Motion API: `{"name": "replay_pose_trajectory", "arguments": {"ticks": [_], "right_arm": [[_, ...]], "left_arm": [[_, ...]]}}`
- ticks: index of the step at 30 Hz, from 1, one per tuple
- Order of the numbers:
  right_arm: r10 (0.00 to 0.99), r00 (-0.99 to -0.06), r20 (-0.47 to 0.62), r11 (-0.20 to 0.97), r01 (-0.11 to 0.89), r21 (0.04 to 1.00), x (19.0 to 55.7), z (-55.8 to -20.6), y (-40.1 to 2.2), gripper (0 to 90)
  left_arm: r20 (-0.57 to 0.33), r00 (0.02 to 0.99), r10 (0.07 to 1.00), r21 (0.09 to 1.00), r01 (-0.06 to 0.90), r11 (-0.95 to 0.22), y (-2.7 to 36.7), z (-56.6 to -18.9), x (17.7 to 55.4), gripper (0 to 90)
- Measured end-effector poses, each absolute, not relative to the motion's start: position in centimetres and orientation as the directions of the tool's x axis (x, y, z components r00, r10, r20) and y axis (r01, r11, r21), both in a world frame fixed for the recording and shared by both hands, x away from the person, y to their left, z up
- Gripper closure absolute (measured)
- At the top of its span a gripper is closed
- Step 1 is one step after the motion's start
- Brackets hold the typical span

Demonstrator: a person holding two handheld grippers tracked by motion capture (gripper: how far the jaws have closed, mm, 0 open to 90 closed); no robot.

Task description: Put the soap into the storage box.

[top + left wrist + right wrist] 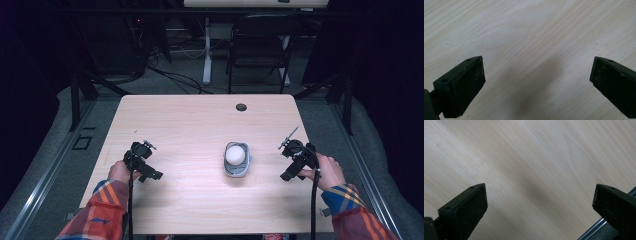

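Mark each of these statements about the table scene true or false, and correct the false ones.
1. A white ball sits in a small grey dish on the table. True.
2. The left hand-held gripper is clamped on the ball. False: its jaws stand wide apart over bare wood, well to the left of the dish.
3. The right hand-held gripper is open, with nothing between its jaws. True.
4. The dish lies between the two grippers. True.
5. The ball rests on the bare tabletop beside the dish. False: it sits inside the dish.
6. A folding chair stands on the table. False: it stands on the floor beyond the table's far edge.
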State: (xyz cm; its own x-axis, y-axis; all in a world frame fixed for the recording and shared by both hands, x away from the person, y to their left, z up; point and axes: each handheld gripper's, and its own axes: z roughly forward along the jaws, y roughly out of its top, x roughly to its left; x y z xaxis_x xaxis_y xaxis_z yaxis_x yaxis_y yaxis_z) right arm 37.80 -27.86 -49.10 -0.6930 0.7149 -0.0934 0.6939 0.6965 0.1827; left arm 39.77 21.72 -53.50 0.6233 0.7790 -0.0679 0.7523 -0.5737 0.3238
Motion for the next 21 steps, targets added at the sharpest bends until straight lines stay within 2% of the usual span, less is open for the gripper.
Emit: {"name": "replay_pose_trajectory", "arguments": {"ticks": [9,10,11,16,21], "right_arm": [[0.757,-0.649,-0.075,0.652,0.741,0.164,36.0,-51.6,-30.1,0.0],[0.780,-0.623,-0.065,0.622,0.760,0.189,35.6,-52.0,-30.3,0.0],[0.769,-0.636,-0.065,0.637,0.755,0.157,35.5,-52.1,-30.7,0.0],[0.793,-0.607,-0.041,0.606,0.781,0.153,34.6,-53.6,-31.2,0.0],[0.776,-0.627,-0.064,0.630,0.767,0.123,34.7,-53.7,-30.9,0.0]], "left_arm": [[-0.070,0.622,0.780,0.324,0.753,-0.572,21.7,-53.5,39.7,0.0],[-0.070,0.622,0.780,0.324,0.754,-0.572,21.7,-53.5,39.7,0.0],[-0.069,0.624,0.779,0.325,0.752,-0.574,21.7,-53.5,39.7,0.0],[-0.069,0.630,0.774,0.325,0.748,-0.579,21.6,-53.4,39.6,0.0],[-0.064,0.639,0.767,0.328,0.739,-0.588,21.6,-53.3,39.6,0.0]]}}
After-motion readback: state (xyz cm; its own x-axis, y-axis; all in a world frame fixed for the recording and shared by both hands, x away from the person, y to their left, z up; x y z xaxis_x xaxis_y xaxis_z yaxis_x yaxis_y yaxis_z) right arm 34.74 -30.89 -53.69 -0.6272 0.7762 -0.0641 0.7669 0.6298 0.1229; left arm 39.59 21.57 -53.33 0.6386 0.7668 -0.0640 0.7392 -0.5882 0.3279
